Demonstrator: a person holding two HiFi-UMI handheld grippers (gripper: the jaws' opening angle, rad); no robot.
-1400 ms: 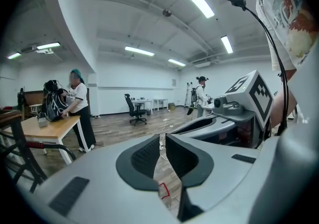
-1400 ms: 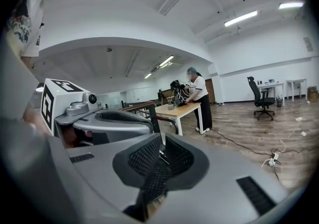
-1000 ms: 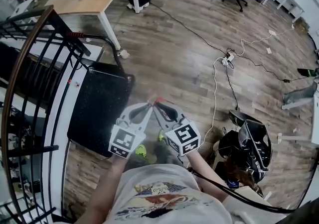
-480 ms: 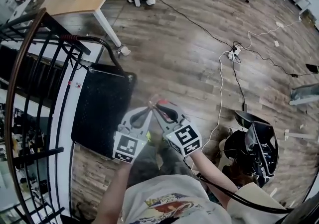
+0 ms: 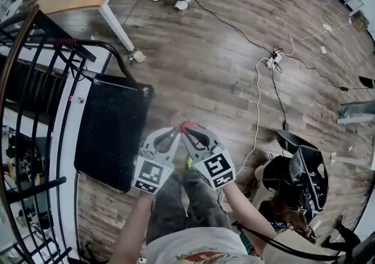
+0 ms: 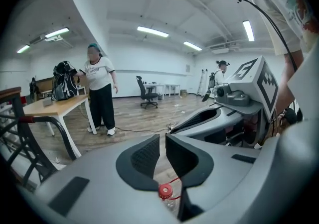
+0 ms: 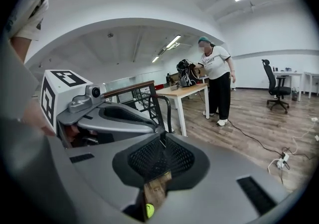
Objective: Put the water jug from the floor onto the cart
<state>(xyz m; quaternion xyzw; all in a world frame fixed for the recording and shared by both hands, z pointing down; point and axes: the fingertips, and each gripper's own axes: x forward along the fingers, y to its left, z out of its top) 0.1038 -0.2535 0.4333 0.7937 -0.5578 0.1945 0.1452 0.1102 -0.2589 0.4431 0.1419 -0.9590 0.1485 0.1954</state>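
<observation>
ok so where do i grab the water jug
Probably by the thin red handle that rises from the red cap, coming from above. The jug sits cap-up, so the handle is the top part. The clear body below is mostly hidden and looks smooth.

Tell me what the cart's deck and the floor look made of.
The cart's deck: matte black, finely speckled, probably textured plastic or rubber matting. The floor: grey-brown planks with grain and seams, slight sheen; wood or wood-look laminate, can't tell which.
</observation>
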